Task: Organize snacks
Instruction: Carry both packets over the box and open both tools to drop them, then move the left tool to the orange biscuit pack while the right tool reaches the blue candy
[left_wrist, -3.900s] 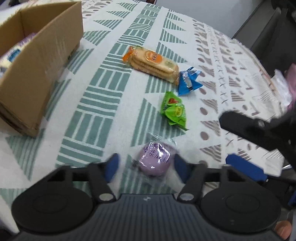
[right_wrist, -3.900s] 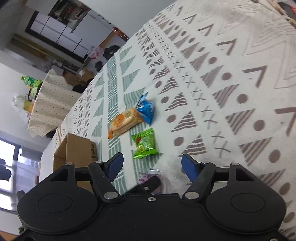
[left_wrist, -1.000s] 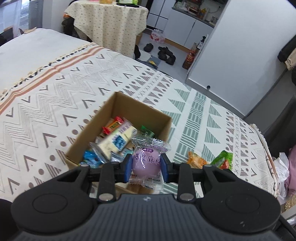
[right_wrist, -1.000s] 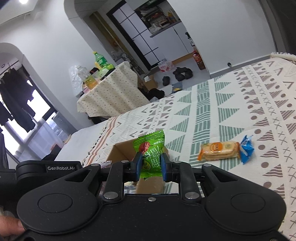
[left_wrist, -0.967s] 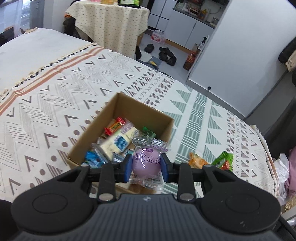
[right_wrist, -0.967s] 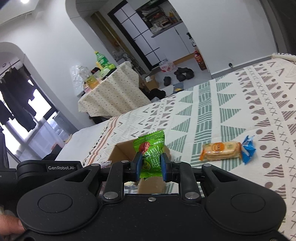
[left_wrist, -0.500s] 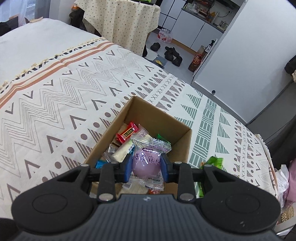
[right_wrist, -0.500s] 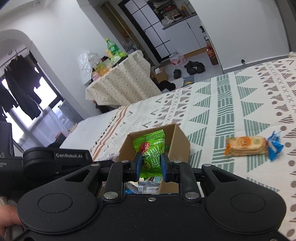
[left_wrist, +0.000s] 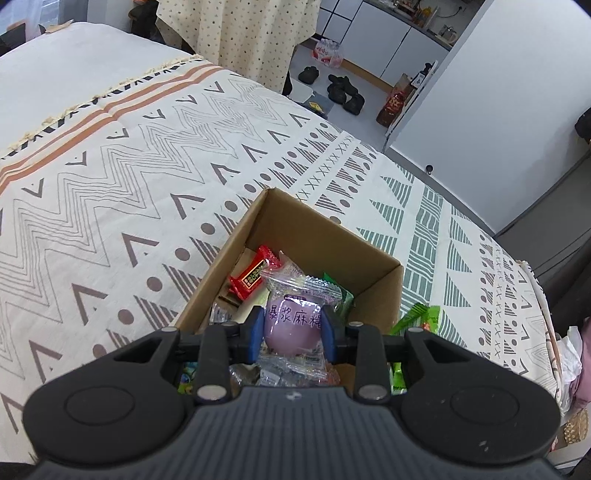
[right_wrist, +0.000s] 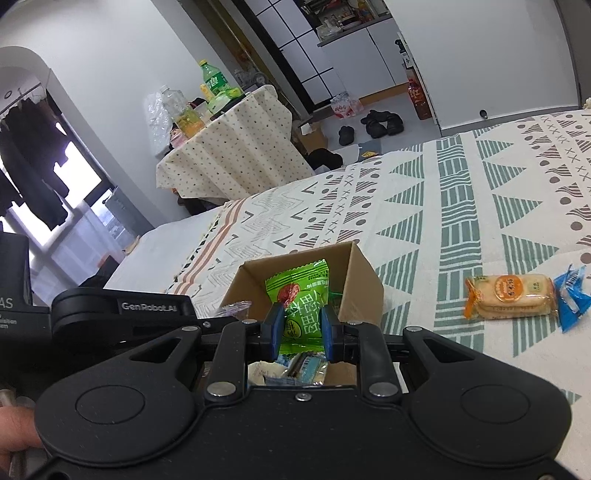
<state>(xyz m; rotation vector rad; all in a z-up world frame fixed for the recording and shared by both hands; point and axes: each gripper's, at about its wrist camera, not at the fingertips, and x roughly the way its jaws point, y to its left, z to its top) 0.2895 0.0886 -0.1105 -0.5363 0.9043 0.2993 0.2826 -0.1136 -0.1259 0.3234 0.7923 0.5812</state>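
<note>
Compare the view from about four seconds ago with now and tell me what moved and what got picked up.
The left hand-held gripper took the purple round wrapped snack off the patterned cloth; the right hand-held gripper took the green snack packet. Both now hang over the open cardboard box. The orange cracker pack and blue wrapper stayed on the cloth.

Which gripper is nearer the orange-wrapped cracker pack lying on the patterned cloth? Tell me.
Right. The right gripper, shut on a green snack packet over the cardboard box, has the cracker pack close by; the left gripper, holding a purple mochi, sits over the box's far side.
</note>
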